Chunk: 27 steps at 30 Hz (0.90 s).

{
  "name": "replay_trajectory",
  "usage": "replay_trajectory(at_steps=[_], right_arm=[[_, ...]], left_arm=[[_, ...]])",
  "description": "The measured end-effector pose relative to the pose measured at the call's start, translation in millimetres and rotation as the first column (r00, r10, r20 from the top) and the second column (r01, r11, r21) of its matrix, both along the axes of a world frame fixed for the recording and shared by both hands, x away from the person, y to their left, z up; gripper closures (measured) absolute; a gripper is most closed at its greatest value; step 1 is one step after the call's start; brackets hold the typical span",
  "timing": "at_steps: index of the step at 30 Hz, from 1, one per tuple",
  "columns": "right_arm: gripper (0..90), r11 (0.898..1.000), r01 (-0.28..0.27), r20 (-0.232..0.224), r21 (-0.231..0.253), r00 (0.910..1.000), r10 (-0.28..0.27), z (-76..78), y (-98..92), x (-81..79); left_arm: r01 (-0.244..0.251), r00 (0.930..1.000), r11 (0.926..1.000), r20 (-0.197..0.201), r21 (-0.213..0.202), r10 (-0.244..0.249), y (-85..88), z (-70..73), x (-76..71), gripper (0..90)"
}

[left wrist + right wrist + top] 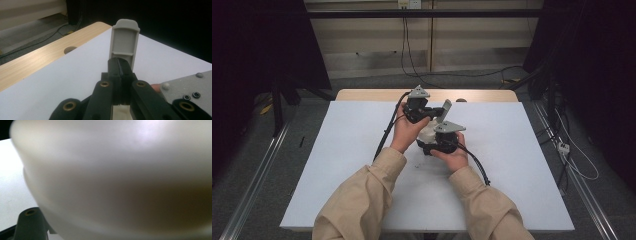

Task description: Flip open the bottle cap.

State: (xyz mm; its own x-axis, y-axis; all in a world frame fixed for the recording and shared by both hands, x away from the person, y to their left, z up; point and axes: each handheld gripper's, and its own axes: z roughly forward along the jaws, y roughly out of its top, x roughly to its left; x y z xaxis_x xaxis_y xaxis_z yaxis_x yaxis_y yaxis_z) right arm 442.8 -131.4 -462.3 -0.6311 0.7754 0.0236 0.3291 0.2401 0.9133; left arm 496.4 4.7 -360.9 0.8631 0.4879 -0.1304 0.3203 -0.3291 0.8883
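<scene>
Left gripper view: the left gripper (120,75) has its two black jaws pressed together on the lower edge of a grey plastic latch flap (124,43), which stands upright above the jaw tips and shows its ribbed inner face; the grip low on the flap appears chosen to swing it on its hinge. Behind it lie the white table cover (62,82) and the wooden table edge (32,62). In the right gripper view a white plastic container (120,182) sits directly ahead of the jaws, too close and blurred to show the contact. In the high view the right gripper (438,146) sits low against the near side of the container (428,133), apparently bracing it while the other tool works the flap (445,110); its jaws are closed to their tightest, seemingly on the container's lower edge, though the pinch point itself is hidden. Both hands are close together above the cover (337,165), mid-table
</scene>
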Motion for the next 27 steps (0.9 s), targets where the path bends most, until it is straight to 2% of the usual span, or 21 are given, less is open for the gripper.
replay_trajectory(at_steps=[9,21,27], right_arm=[[18.8,1.0,0.006,-0.004,0.008,1.0,-0.006,-0.1,-0.7,0.4],[18.9,1.0,-0.003,0.002,-0.013,1.0,0.003,0.1,0.8,-0.2],[18.9,1.0,-0.004,-0.001,-0.006,1.0,0.004,0.0,-0.1,0.4]], left_arm=[[0.001,1.0,1.0,-0.002,0.002,-0.001,-1.6,-1.7,1.9,90.0],[0.003,1.0,1.0,-0.001,-0.003,-0.003,-2.4,0.6,3.9,90.0],[0.005,1.0,1.0,-0.007,-0.002,-0.005,-4.0,-1.3,5.2,90.0]])
